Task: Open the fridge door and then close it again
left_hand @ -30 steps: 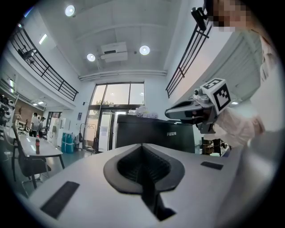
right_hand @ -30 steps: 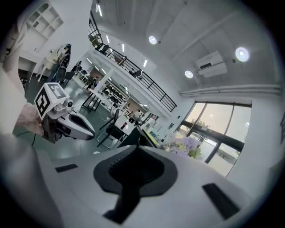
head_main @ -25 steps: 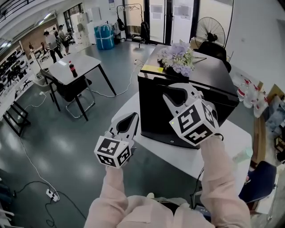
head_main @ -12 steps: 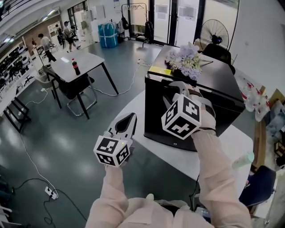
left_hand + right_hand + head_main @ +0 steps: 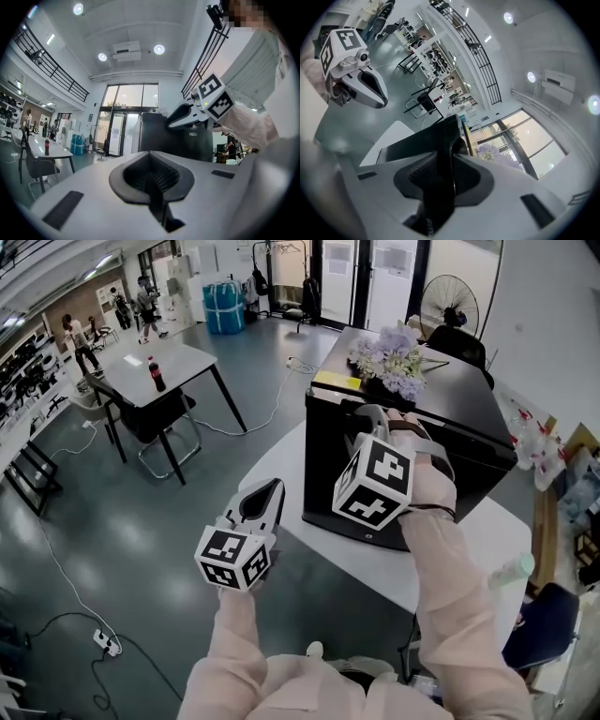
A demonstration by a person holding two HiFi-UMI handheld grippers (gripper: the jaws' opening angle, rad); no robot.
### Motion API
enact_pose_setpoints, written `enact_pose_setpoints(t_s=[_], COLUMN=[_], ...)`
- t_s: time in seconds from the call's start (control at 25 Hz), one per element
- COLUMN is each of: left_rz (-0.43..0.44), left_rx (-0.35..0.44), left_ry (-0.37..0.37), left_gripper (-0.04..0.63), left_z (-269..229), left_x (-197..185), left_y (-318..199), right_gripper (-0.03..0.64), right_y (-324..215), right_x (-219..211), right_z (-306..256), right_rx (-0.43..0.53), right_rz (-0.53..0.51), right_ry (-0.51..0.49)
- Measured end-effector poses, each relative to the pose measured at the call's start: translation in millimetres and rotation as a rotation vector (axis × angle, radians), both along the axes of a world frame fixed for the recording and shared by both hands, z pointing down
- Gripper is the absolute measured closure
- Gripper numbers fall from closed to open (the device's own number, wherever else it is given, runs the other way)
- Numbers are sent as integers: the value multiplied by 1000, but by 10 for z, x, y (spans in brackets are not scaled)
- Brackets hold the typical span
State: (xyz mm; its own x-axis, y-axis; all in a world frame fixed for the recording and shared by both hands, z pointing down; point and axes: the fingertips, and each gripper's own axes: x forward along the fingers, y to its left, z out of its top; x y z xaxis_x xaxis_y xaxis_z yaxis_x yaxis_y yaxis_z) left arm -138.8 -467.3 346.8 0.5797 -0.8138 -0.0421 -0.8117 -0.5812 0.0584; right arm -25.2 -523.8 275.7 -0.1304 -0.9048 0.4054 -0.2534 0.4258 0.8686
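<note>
Glossy grey floor (image 5: 122, 521), white table (image 5: 178, 364) with a chair (image 5: 150, 420), glass doors (image 5: 361, 277), a standing fan (image 5: 450, 306)

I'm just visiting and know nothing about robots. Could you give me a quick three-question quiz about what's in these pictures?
1. True or false: the flowers stand on top of the black fridge.
2. Which gripper is at the fridge door? A) left gripper B) right gripper
3. What stands on the grey table at the far left?
Key: 1 true. 2 B; its jaws, just closing, have the door's edge between them. 3 a cola bottle.
</note>
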Motion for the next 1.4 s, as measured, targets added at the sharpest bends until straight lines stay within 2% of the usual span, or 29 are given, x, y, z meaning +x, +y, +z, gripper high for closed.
enact_pose_setpoints(t_s=[0.32,0.76,0.92,1.4], left_rz=[-12,-72,-92,-152], left_rx=[-9,2,-3,-13], left_ry=[0,15,20,20], left_gripper=[584,584,584,584], left_z=[48,30,72,54], left_x=[-47,-217,-233,-193], left_y=[173,409,498,1193], right_gripper=[516,520,515,509], right_y=[51,148,534,1279], right_x=[-2,1,-72,-128], right_z=[-1,-10,-12,38], right_rx=[18,60,31,36], right_rz=[-6,-5,-86,-270], right_ry=[24,19,-9,66])
